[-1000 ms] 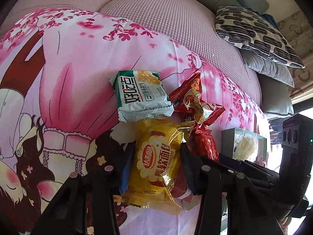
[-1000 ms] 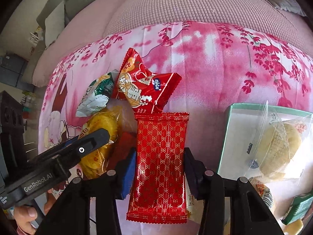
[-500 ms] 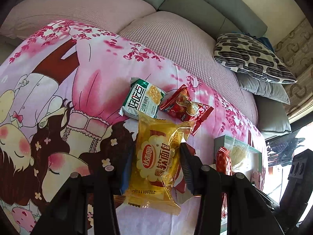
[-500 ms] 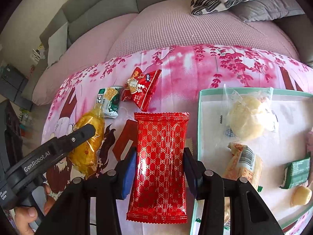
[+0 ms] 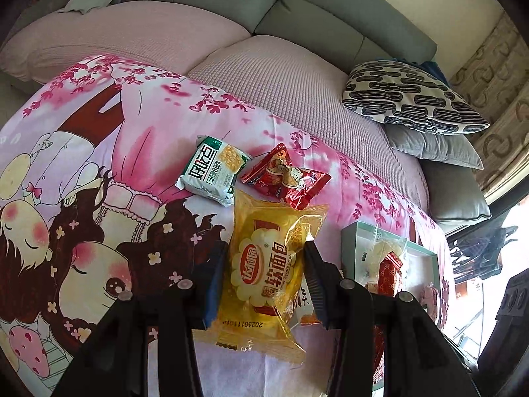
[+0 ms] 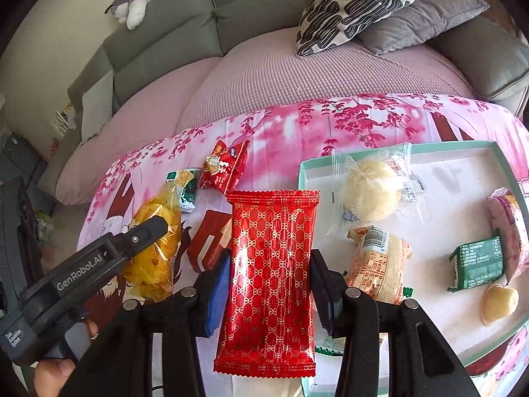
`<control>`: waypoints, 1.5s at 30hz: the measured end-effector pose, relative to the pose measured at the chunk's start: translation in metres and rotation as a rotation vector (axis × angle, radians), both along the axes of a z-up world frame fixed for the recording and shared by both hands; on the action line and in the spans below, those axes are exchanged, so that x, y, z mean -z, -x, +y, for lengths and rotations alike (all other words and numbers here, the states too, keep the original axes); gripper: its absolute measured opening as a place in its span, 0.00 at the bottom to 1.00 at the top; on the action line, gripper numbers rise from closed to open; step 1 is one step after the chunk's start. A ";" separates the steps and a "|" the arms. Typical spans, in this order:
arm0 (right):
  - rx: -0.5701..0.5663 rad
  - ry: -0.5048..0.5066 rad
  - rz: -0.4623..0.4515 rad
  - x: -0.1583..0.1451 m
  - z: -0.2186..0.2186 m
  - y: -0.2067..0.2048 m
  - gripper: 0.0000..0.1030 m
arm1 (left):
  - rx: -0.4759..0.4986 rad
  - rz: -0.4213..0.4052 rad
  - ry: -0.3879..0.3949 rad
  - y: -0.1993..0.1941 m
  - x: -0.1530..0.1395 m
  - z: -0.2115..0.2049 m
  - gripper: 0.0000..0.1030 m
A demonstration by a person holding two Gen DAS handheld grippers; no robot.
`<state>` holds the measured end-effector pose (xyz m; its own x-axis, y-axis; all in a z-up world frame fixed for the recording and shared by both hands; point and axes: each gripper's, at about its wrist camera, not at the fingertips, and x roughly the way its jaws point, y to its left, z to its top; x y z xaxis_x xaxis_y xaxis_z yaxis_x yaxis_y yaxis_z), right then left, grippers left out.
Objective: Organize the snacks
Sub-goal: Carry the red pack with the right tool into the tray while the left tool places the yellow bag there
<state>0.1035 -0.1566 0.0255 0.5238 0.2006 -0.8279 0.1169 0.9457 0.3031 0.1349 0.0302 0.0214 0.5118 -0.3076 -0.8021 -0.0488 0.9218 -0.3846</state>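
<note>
L gripper [image 5: 264,274] is clamped on 1 yellow bread pack [image 5: 269,281], held up off the pink printed sheet [image 5: 99,172]; the pack is clear-edged, with a round red logo, a red label band and a printed date at its near end. R gripper [image 6: 269,284] is clamped on 1 red foil pack [image 6: 271,281], a long flat one with a small gold pattern and crimped ends, held above the near-left edge of the tray [image 6: 456,147].

2 packs lie on the sheet beyond the L gripper: 1 white-and-green cracker pack [image 5: 215,173] and 1 red snack bag [image 5: 286,177] just beside it, edges close, can't tell if touching.

The tray, white with green rim, holds 5 items in the R wrist view: 1 pale round bun in clear wrap [image 6: 370,192], 1 orange-striped pack [image 6: 380,258] w/ barcode, 1 green pack [image 6: 479,263], 1 small yellow piece [image 6: 499,301], 1 pink pack [image 6: 509,225] at the far right edge.

2 cushions [image 6: 363,3] are stacked on the sofa [image 6: 165,49] behind, 1 patterned, 1 grey.
</note>
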 end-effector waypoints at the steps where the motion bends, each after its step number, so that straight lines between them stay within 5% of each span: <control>1: 0.004 0.007 0.003 0.000 -0.002 0.000 0.47 | 0.002 -0.002 -0.007 0.000 -0.001 -0.002 0.45; 14: 0.135 -0.002 -0.050 -0.015 -0.067 0.016 0.47 | 0.069 -0.055 -0.051 0.004 -0.028 -0.050 0.45; 28: 0.388 0.040 -0.094 -0.009 -0.168 0.052 0.47 | 0.319 -0.083 -0.034 0.005 -0.039 -0.164 0.45; 45: 0.390 0.052 -0.064 0.014 -0.187 0.044 0.47 | 0.438 -0.038 -0.067 -0.004 -0.016 -0.240 0.45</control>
<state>0.0592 -0.3438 0.0113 0.6035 -0.0650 -0.7947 0.4526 0.8485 0.2743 0.1386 -0.2102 0.0372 0.3742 -0.4500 -0.8108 0.3654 0.8752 -0.3171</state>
